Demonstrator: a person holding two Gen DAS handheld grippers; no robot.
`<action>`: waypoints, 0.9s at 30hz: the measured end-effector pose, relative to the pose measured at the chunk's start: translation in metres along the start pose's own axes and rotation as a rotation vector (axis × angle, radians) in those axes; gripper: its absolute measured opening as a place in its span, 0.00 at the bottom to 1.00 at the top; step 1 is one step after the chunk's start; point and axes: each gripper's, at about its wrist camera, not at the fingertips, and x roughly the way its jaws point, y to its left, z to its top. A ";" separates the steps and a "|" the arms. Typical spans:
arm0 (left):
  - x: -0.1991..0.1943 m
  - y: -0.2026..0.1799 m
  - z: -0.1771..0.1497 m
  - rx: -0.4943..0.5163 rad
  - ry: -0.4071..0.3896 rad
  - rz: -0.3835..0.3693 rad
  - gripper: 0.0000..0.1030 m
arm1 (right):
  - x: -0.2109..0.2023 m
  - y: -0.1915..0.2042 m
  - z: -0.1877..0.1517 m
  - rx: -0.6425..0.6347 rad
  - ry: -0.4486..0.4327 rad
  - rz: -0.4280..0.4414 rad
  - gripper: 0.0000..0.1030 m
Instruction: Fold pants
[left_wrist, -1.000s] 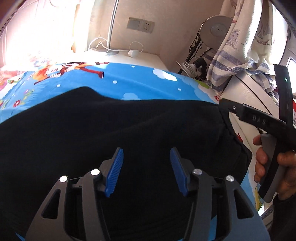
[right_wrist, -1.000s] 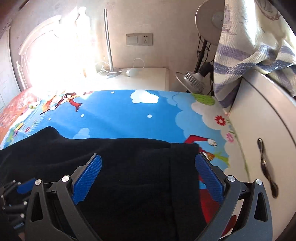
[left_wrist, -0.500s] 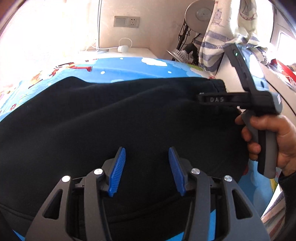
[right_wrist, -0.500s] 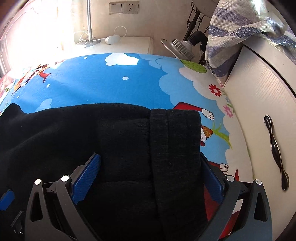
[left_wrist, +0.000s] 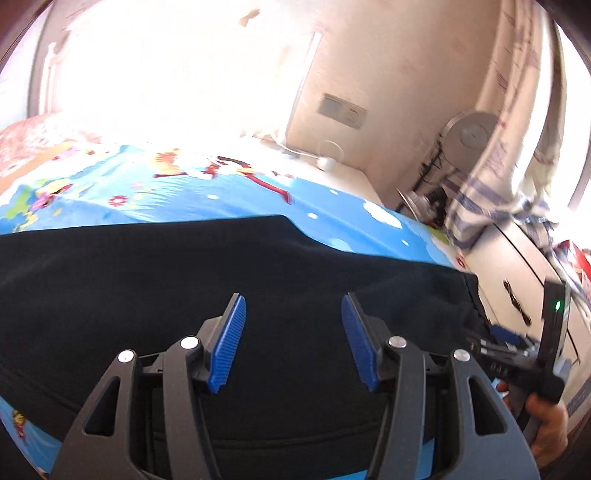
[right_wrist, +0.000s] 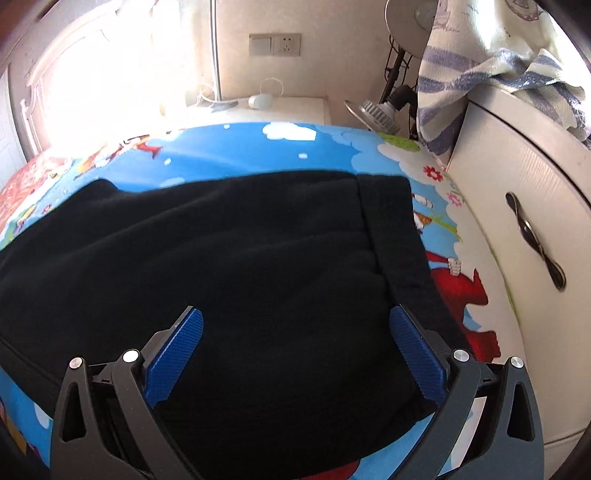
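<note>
Black pants (left_wrist: 184, 295) lie flat across a blue cartoon-print bed sheet (left_wrist: 166, 199); in the right wrist view the pants (right_wrist: 240, 258) show a ribbed waistband (right_wrist: 391, 221) at their right end. My left gripper (left_wrist: 291, 336) is open and empty, hovering over the pants' middle. My right gripper (right_wrist: 295, 350) is wide open and empty above the waistband end; it also shows in the left wrist view (left_wrist: 517, 350), held by a hand at the far right.
A white cabinet with a dark handle (right_wrist: 535, 240) stands against the bed's right side, with a striped towel (right_wrist: 480, 74) draped over it. A white nightstand (right_wrist: 288, 107), wall sockets (right_wrist: 275, 44) and a fan (right_wrist: 376, 114) are behind the bed. Bright window glare at left.
Both grippers pulled back and rose from the pants. The left view swung left and up; the right gripper now sits lower right in it. Both stay open.
</note>
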 end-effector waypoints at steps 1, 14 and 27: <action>-0.012 0.026 0.004 -0.040 -0.019 0.033 0.54 | 0.001 0.004 -0.004 -0.031 -0.014 -0.023 0.95; -0.188 0.407 -0.032 -0.906 -0.173 0.437 0.53 | 0.012 0.017 -0.001 -0.057 0.004 -0.104 0.96; -0.170 0.404 0.045 -0.660 -0.077 0.428 0.05 | 0.015 0.019 0.002 -0.060 0.021 -0.113 0.96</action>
